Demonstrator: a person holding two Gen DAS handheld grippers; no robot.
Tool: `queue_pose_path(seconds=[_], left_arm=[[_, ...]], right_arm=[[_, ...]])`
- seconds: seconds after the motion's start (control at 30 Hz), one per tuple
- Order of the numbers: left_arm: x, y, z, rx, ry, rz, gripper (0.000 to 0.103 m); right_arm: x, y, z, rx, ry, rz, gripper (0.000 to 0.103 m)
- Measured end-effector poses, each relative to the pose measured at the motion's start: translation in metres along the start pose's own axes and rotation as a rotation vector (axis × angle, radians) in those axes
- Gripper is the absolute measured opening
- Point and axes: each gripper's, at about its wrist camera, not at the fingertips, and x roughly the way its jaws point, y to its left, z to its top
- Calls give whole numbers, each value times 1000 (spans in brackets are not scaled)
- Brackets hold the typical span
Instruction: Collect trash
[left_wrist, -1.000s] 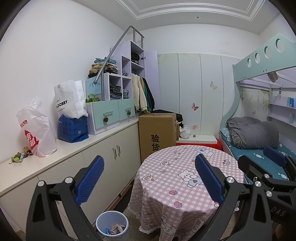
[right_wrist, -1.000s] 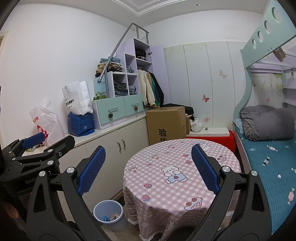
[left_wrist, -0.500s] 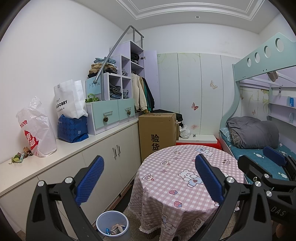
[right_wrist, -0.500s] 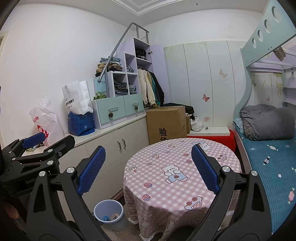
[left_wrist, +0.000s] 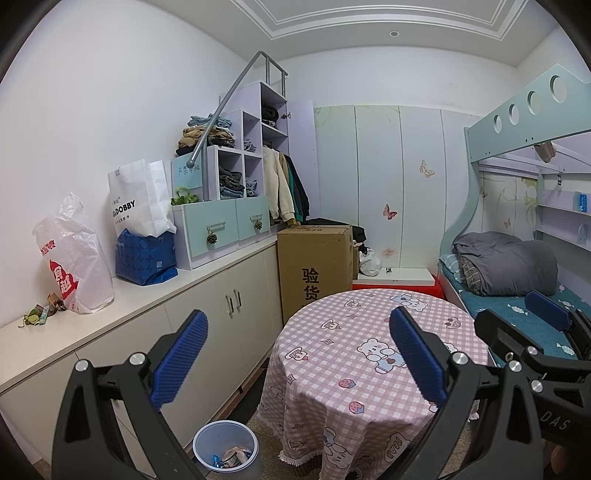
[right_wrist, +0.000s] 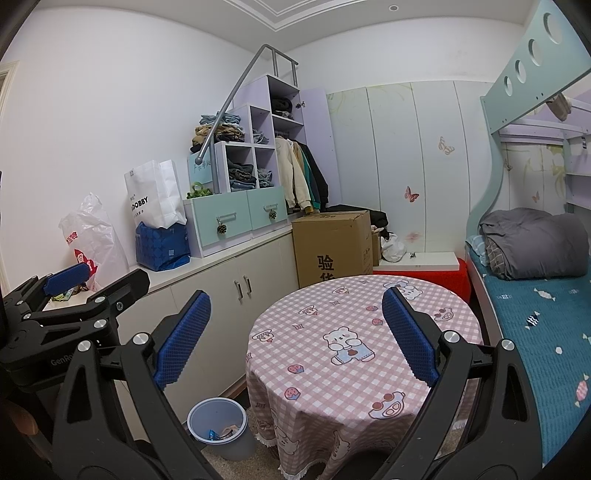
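Small scraps of trash (left_wrist: 40, 312) lie on the white counter (left_wrist: 155, 295) at the far left, beside a white plastic bag (left_wrist: 72, 258). A pale blue bin (left_wrist: 225, 452) with wrappers inside stands on the floor by the round table; it also shows in the right wrist view (right_wrist: 218, 424). My left gripper (left_wrist: 295, 358) is open and empty, held high in front of the table. My right gripper (right_wrist: 295, 336) is open and empty beside it. The left gripper shows at the left of the right wrist view (right_wrist: 70, 280), partly hiding the scraps.
A round table with a pink checked cloth (left_wrist: 369, 354) stands in the middle. A cardboard box (left_wrist: 314, 266) is behind it. A white paper bag (left_wrist: 136, 199), a blue bag (left_wrist: 146, 256) and drawers (left_wrist: 221, 229) sit on the counter. A bunk bed (left_wrist: 517, 280) is at the right.
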Motion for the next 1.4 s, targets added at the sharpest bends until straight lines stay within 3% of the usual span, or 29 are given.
queue_pose_path(seconds=[1.4], left_arm=[[5,14,-7,20,20,-7,97]], right_arm=[[4,0,-13,6,15,-6,92]])
